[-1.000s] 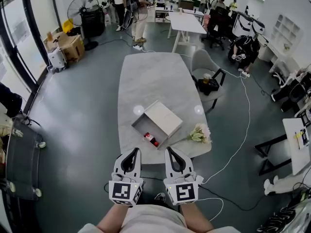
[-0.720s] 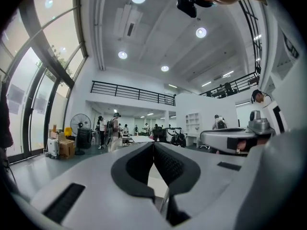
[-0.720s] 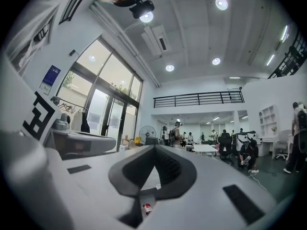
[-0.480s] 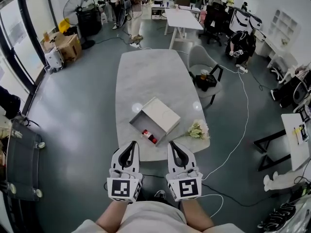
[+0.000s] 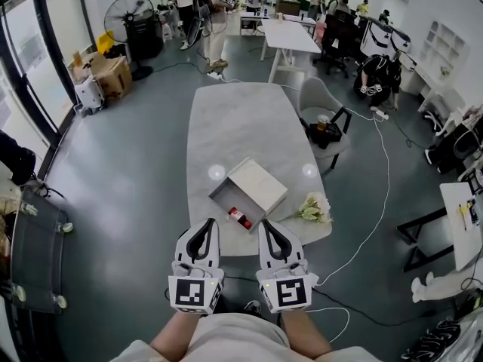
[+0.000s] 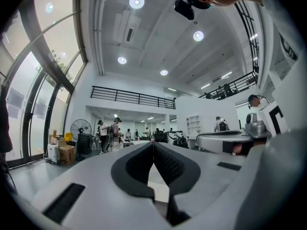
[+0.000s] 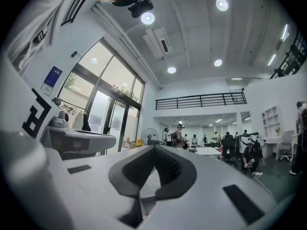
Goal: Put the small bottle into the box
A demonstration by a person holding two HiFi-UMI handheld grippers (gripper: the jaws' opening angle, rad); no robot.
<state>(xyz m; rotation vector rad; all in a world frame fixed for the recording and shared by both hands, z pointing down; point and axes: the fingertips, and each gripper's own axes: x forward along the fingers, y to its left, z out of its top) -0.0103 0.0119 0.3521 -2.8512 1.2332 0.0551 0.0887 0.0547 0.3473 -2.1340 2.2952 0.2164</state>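
Observation:
A small bottle [image 5: 240, 218] with a red label lies on its side inside the open white box [image 5: 258, 184], near the front end of the grey table [image 5: 234, 119]. My left gripper [image 5: 208, 225] and right gripper [image 5: 266, 225] hang side by side close to my body, just short of the table's near edge and apart from the box. Both are shut with nothing between the jaws. The left gripper view shows my left gripper [image 6: 153, 145] with its pads together, and the right gripper view shows the same for my right gripper [image 7: 154, 148]. Both of those views look out into the hall.
A bunch of pale flowers [image 5: 313, 208] lies on the table right of the box. A grey chair [image 5: 321, 104] stands at the table's right side. A cable [image 5: 377, 202] runs over the floor to the right. A fan [image 5: 128, 10], cartons [image 5: 106, 70] and several people are at the back.
The head view has swayed slightly. Both grippers stay shut and side by side, and the bottle and box have not moved.

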